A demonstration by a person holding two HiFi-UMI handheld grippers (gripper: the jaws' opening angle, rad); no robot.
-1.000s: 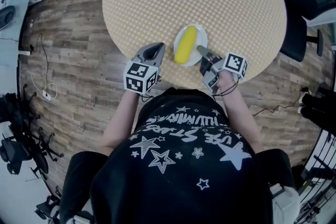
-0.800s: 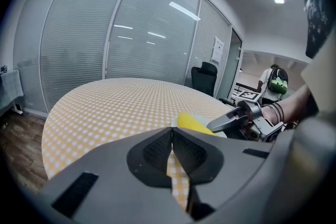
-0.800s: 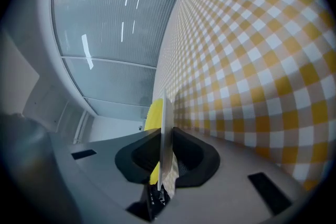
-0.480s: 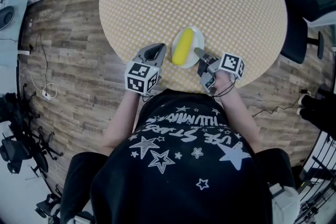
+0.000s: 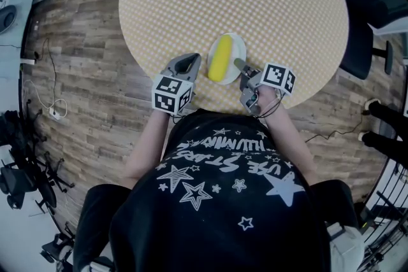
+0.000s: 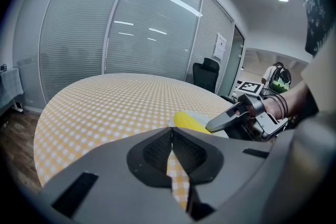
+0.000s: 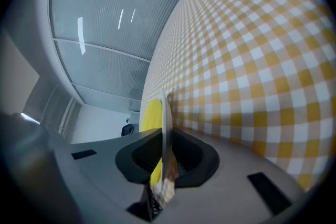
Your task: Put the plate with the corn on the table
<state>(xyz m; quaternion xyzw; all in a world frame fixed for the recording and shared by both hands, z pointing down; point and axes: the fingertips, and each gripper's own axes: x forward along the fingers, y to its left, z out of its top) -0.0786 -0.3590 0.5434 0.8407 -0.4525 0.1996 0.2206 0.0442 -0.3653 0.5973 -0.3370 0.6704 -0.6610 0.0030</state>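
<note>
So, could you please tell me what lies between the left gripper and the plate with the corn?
Only a bare strip of yellow-checked tablecloth separates the left gripper from the plate; the head view shows it.

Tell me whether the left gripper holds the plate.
No, the left gripper is shut and empty; the right gripper clamps the plate.
</note>
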